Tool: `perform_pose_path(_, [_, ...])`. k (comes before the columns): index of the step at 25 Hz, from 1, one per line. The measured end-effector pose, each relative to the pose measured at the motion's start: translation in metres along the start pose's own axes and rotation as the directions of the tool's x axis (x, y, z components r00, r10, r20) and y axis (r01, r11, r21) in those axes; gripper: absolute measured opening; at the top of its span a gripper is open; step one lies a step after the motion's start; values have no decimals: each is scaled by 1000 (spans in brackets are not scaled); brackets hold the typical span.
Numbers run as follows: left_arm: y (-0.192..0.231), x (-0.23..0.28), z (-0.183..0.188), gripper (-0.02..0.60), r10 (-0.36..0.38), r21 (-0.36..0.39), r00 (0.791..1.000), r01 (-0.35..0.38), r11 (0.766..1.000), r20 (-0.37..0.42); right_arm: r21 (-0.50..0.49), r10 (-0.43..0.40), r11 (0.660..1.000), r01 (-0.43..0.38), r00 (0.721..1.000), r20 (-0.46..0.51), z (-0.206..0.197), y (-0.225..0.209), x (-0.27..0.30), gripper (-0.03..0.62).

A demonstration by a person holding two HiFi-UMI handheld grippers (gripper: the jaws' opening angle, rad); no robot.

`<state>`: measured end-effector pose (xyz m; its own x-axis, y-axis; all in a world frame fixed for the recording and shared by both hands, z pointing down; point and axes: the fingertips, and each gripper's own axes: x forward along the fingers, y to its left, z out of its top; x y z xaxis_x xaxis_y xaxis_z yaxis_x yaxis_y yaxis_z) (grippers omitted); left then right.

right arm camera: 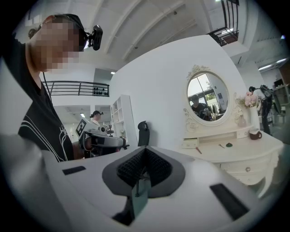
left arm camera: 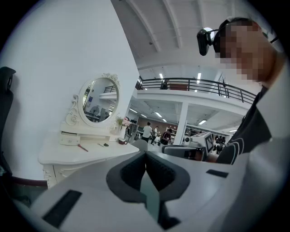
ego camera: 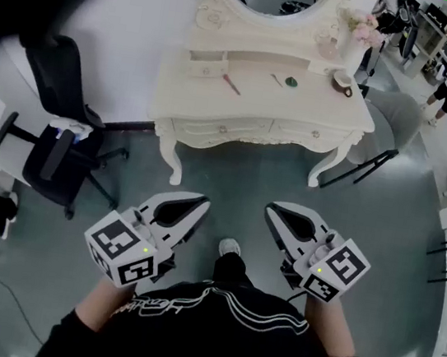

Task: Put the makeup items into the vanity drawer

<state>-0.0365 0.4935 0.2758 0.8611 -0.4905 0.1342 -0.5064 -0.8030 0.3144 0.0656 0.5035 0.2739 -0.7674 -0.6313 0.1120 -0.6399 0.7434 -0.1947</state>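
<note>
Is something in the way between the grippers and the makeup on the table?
Nothing visible. Only bare floor lies between the left gripper, the right gripper and the vanity, where the red stick and green item lie. The black chair stands off to the left.

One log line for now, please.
left gripper: shut, empty | right gripper: shut, empty | vanity: ahead, apart | red stick: on top | front drawers: closed

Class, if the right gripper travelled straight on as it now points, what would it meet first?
Probably the black chair, seen just past the right gripper's closed tips; the vanity lies off to the right. Depth is unclear.
</note>
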Motion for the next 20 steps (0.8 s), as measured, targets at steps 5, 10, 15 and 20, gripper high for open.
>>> perform_pose_path(5, [0,-3,-2,23,8,1,1000,-8,1000,2,-5,-24,1000,24,1000,-12,-2,-2,-1,25])
perform_pose_path(10, [0,-10,0,23,16,5,1000,-16,1000,7,-34,-97,995,97,995,-1,0,-6,-5,27])
perform_pose_path(15, [0,-16,4,23,25,18,1000,-25,1000,7,-56,-92,994,91,996,-15,2,-2,-7,102])
perform_pose_path(20, [3,-20,10,23,31,21,999,-32,999,15,-75,-114,991,113,993,-12,6,-9,-8,212])
